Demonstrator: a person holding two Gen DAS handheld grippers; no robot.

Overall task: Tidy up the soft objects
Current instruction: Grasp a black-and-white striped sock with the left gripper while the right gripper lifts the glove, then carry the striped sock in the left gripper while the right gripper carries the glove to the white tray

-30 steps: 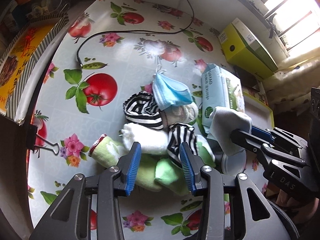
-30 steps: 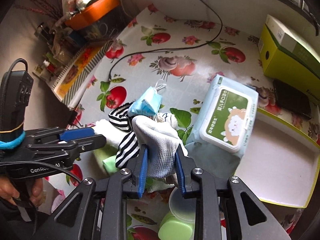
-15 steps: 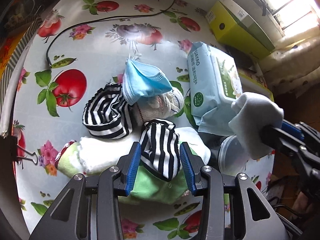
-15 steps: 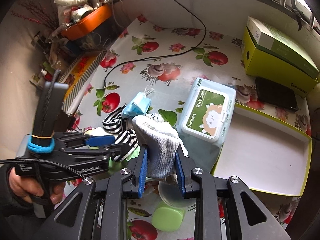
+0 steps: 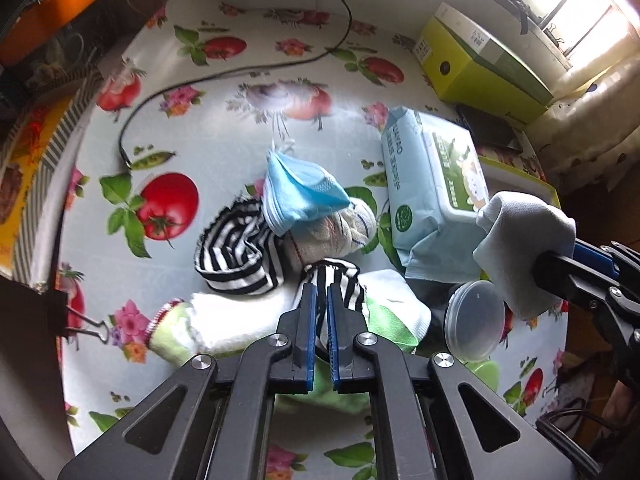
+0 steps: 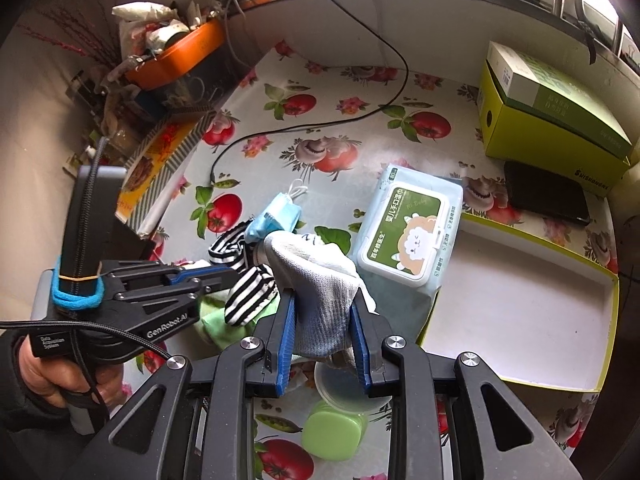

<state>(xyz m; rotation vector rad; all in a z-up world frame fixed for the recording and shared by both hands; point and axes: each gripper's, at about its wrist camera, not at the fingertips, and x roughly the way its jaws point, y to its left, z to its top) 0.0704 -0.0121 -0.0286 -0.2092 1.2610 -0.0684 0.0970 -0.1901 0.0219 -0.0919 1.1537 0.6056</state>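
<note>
- Left tool [image 5: 320,294] is pinched on striped sock [image 5: 340,284], beside wipes pack [image 5: 432,184], likely for lifting.
- Grey sock [image 6: 320,280] is clamped by right tool [image 6: 322,300], raised above the wipes pack, probably bound for tray [image 6: 520,320].

Green cloth [image 5: 384,320] mostly covered by white sock [image 5: 224,320], striped sock [image 5: 340,284] and left gripper [image 5: 320,308]; shape undetermined. Clear round lid [image 6: 344,388] partly behind right gripper [image 6: 322,312] fingers. Wipes pack [image 5: 432,184] lower right corner masked by grey sock [image 5: 524,236]. Orange basket [image 5: 52,4] cut by frame edge. Pack's small print illegible.
</note>
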